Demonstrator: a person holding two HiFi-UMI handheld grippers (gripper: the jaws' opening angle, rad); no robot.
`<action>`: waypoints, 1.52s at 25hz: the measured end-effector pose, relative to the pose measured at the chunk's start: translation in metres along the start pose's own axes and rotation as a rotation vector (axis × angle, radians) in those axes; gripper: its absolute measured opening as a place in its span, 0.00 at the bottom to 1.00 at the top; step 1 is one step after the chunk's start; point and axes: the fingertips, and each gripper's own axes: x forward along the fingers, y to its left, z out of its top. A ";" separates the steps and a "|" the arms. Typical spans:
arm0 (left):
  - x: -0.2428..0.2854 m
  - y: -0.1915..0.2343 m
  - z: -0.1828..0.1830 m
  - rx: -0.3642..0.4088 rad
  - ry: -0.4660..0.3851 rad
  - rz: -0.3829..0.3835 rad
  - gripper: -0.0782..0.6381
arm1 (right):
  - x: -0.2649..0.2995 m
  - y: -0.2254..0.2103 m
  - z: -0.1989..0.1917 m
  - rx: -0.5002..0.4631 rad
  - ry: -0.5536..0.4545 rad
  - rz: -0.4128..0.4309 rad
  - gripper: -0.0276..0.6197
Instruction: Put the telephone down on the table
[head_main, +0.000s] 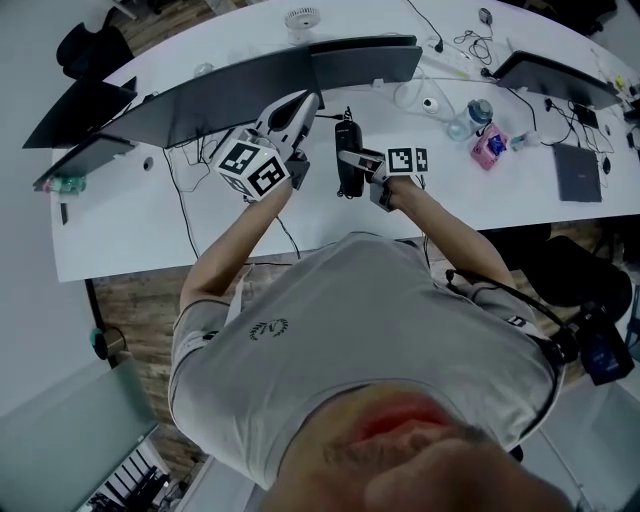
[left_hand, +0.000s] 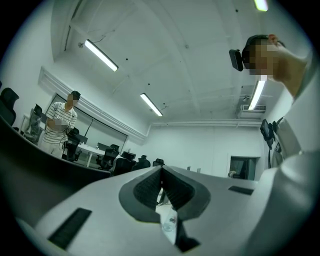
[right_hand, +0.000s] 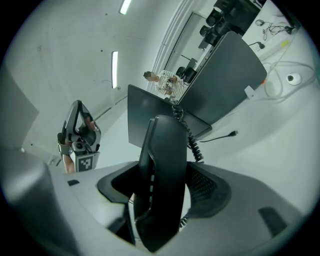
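Black telephone handset (head_main: 347, 150) (right_hand: 162, 150): clamped in the right gripper (head_main: 353, 158) (right_hand: 160, 189), over the white curved bench (head_main: 140, 225), just in front of the dark flat monitors (head_main: 250, 90). No view shows whether it touches the bench.
Handset long axis: runs away from the person toward the monitors, crosswise to the gripper's jaws.
Far end: points at the monitors. The black coiled cord (right_hand: 194, 142) leaves from here and runs down the handset's right side.
Near end: points back toward the person and sticks out past the jaws at the bottom of the right gripper view.
Right gripper: comes in from the right, with the jaws closed on the handset's mid-section, one pad on each side.
Left gripper (head_main: 303, 102) (left_hand: 161, 172): jaws together at the tips, nothing between them. It is tilted up toward the ceiling, just left of the handset and clear of it.
Bench, right part: clear water bottle (head_main: 470, 120) and pink packet (head_main: 489, 148), near each other and well apart from the handset.
Background: person in a striped top (left_hand: 60, 122) stands at the far left of the left gripper view.
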 end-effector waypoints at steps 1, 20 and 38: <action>-0.001 0.001 -0.001 0.000 0.003 0.003 0.12 | 0.001 -0.007 -0.002 0.004 0.005 -0.011 0.51; -0.019 0.001 0.011 0.029 0.003 0.053 0.12 | 0.015 -0.104 -0.072 0.025 0.172 -0.168 0.51; -0.033 0.014 0.017 0.038 0.006 0.087 0.12 | 0.027 -0.171 -0.094 0.052 0.190 -0.257 0.51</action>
